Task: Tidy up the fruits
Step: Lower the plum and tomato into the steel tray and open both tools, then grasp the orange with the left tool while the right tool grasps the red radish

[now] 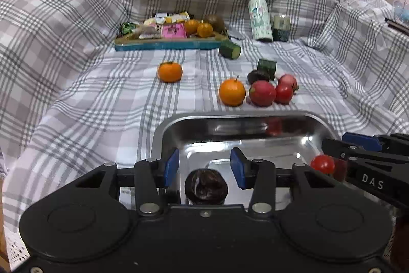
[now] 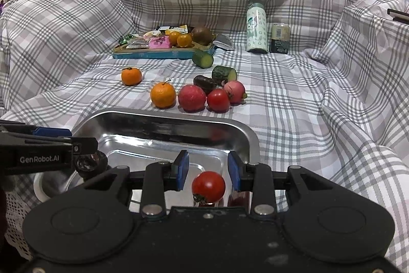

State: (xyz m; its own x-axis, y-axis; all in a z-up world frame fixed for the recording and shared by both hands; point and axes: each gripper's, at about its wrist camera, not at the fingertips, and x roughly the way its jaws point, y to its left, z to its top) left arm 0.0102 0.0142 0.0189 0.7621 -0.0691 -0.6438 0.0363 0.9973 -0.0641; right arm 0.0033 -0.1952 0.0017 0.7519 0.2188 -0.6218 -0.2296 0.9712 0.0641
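Nearest, the left gripper (image 1: 204,168) hangs over the near end of the steel tray (image 1: 163,129), its fingers (image 1: 170,165) apart with a dark round fruit (image 1: 206,186) lying between and below them, not clamped. The right gripper (image 2: 208,172) does the same at the tray's other end: its blue pads stand open on either side of a small red tomato (image 2: 208,186) that rests on the tray floor. So, as I judge it, two pieces are in the tray and the rest remains to be moved.

Just past the far rim of the tray, on the checked cloth (image 2: 306,106), sit an orange (image 2: 163,95), a large red fruit (image 2: 192,97), another tomato (image 2: 218,100) and a pinkish radish-like piece (image 2: 234,91), with a dark oblong piece (image 2: 204,82) and a cucumber chunk (image 2: 224,74) behind. A second orange (image 2: 131,76) lies apart to the left, another cucumber chunk (image 2: 202,58) further back.

Furthest stand a blue tray (image 2: 163,53) of snacks and small fruit, a bottle (image 2: 256,27) and a can (image 2: 280,39).

The left view shows the dark fruit plainly; in the right view it is mostly hidden by the left gripper. The right view shows the tomato whole, with its stem end
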